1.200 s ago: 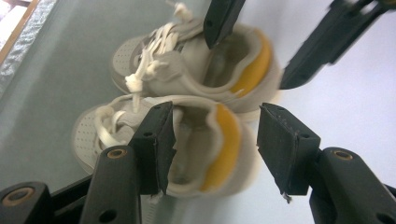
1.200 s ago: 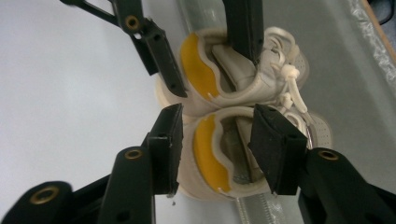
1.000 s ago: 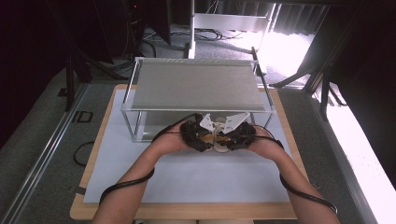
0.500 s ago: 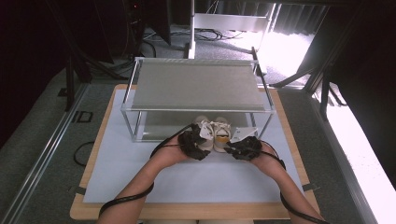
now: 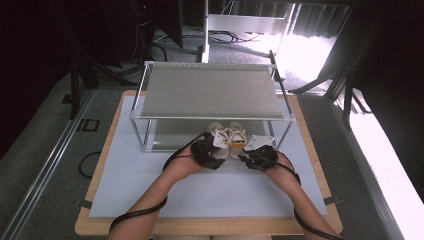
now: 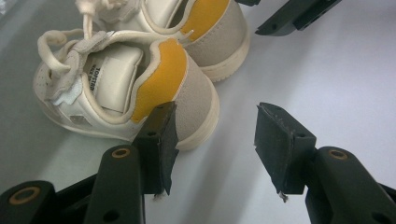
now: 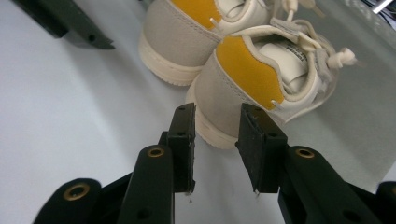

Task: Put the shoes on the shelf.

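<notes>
A pair of small cream sneakers point(image 5: 228, 136) with yellow heel patches stands side by side at the front of the rack's lower level, heels toward me. In the left gripper view the nearer shoe point(image 6: 135, 79) sits just beyond my left gripper point(image 6: 217, 116), which is open wide and empty, its left jaw in front of the heel. My right gripper point(image 7: 217, 112) is open by a narrower gap, empty, just short of the other shoe's heel point(image 7: 243, 79). In the high view the left gripper point(image 5: 207, 150) and right gripper point(image 5: 257, 156) flank the heels.
A two-level metal rack point(image 5: 212, 92) stands at the back of the white mat point(image 5: 150, 175), its posts point(image 5: 142, 132) beside the shoes. The mat lies on a wooden board point(image 5: 97, 170). Cables trail from both grippers toward the near edge.
Both grippers have drawn back from the shoes toward me and spread a little apart. The shoes stay at the rack's front.
</notes>
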A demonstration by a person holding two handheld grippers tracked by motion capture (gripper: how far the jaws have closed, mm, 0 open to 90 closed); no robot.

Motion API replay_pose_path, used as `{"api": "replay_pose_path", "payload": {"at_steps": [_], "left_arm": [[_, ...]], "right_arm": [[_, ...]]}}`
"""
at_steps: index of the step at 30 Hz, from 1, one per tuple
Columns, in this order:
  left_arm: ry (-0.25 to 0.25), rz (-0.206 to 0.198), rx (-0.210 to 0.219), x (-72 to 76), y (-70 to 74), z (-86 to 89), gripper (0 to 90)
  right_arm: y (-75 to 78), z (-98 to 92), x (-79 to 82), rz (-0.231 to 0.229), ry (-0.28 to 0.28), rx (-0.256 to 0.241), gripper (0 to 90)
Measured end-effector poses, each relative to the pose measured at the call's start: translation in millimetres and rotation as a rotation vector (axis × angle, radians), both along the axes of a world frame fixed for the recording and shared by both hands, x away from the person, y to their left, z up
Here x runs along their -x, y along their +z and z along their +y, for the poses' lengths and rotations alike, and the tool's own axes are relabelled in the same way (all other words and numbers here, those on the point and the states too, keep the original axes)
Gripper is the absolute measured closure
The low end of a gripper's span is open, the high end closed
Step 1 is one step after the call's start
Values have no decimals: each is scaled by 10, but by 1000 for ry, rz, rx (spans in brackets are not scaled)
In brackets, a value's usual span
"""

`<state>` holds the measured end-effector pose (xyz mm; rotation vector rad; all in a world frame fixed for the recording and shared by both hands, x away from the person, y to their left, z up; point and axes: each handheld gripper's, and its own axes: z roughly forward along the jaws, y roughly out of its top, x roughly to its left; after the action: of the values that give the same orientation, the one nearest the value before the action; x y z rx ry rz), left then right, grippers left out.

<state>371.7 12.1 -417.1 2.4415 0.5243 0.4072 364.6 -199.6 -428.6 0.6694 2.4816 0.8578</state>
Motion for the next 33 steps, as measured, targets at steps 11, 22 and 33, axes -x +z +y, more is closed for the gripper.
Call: {"api": "replay_pose_path", "payload": {"at_steps": [11, 22, 33], "left_arm": [[49, -34, 1, -186, -63, 3, 484], [124, -14, 40, -379, -154, 106, 478], [103, -5, 81, -214, -163, 103, 336]], "right_arm": [[-104, 79, -176, -44, -97, -56, 664], [-207, 275, -357, -55, -132, -77, 650], [-226, 201, -174, -101, -171, -139, 172]]}}
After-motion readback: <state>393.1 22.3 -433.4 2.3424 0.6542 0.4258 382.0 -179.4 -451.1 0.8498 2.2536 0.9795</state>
